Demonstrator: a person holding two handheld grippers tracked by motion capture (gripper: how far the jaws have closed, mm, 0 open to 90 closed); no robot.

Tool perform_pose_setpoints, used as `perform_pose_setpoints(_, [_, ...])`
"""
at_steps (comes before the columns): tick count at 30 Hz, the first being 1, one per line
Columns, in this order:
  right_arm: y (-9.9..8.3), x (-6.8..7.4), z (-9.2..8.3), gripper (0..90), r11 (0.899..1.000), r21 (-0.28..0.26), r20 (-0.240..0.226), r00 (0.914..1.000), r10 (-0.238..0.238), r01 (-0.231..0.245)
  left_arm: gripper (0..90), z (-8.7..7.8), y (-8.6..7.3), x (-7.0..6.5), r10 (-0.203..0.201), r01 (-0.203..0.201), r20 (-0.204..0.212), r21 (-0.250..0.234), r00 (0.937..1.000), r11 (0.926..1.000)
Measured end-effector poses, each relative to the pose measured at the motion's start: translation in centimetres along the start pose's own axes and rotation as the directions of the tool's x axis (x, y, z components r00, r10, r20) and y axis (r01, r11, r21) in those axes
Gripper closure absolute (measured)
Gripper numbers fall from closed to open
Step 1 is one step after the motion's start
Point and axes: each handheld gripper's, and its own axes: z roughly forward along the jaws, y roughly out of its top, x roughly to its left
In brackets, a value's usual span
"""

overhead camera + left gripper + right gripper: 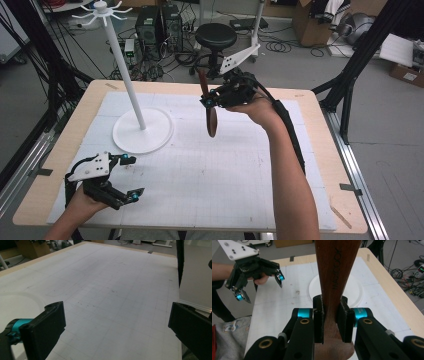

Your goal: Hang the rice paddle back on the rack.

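Wooden spoon (334,277) clamped in right gripper (332,322), lettering perhaps "HAOCOOK"

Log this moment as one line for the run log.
right gripper: shut on wooden spoon, above mat | left gripper: open, empty, low at near left | rack: standing on mat

- A lab or research workroom, with the wooden table (320,165) as its centre.
- On that table lies a white gridded mat (200,170).
- Behind the table, computer towers (159,25) stand on the bare grey floor among loose cables (280,46).
- Beside them sits a black stool (215,36).
- To the table's right rise black frame struts (367,50); cardboard boxes (312,22) stand beyond.
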Motion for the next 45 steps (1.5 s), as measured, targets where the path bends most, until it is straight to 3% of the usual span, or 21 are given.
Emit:
perform_pose_setpoints(21, [3.9,0.2,1.5,78.1,0.999,0.022,-0.018,0.9991,-0.037,0.038,1.7,-0.1,0.0,0.1,-0.013,0.013,0.002,-0.003,0.9999,0.9999])
perform_pose_setpoints(25, [4.4,0.1,1.7,78.1,0.998,0.005,-0.012,0.9982,-0.059,0.059,1.7,0.0,0.0,0.1,-0.01,0.011,0.003,-0.002,0.9999,0.9999])
perform_pose_setpoints(45, [6.9,-0.1,2.3,78.1,0.997,-0.002,-0.014,0.9973,-0.072,0.072,1.7,0.0,0.0,0.4,-0.009,0.009,-0.008,-0.011,0.9999,0.9999])
